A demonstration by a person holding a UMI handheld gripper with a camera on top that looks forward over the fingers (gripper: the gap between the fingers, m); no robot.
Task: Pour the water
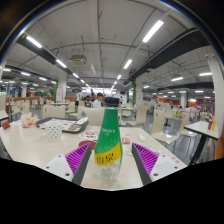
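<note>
A clear plastic bottle (108, 146) with a green cap and a green and yellow label stands upright on the white table (40, 150). It sits between the two fingers of my gripper (110, 162), which is open. A narrow gap shows on each side, between the bottle and the magenta pads (79, 157). The bottle's base is hidden below the fingers.
Beyond the bottle on the table are a white patterned cup (52, 128) to the left, a dark tray (74, 125) behind it, and small items (129, 124) to the right. Further tables and chairs fill a large hall with strip lights overhead.
</note>
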